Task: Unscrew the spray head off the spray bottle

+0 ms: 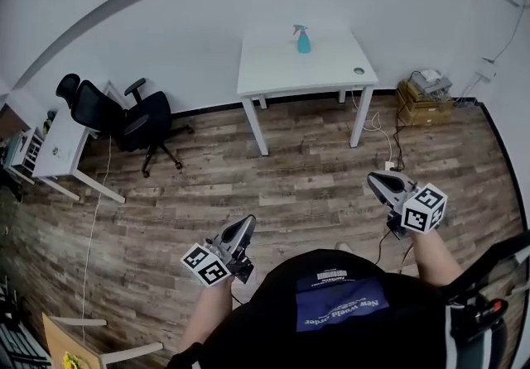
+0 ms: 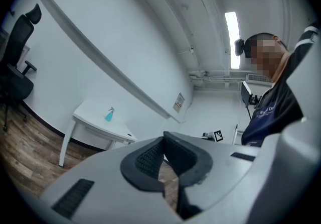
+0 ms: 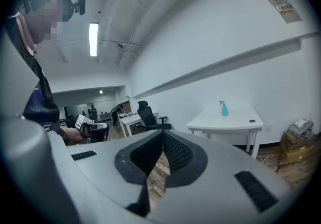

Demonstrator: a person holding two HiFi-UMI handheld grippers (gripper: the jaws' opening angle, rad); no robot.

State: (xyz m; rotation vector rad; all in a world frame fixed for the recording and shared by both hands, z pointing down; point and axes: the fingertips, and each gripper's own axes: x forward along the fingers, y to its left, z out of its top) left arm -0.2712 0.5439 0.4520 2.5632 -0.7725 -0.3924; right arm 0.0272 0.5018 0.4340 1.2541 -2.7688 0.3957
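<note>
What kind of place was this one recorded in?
Most likely an office or lab workroom. There is a white rectangular table bearing a small teal spray bottle, a black swivel office chair, and wood-look plank flooring.

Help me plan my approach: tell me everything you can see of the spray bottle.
The spray bottle is far off and small: a teal, plastic-looking body with a paler spray head still on top. It stands upright near the back edge of the white table, by the wall. Only the table touches it. Finer detail is too small to tell.
</note>
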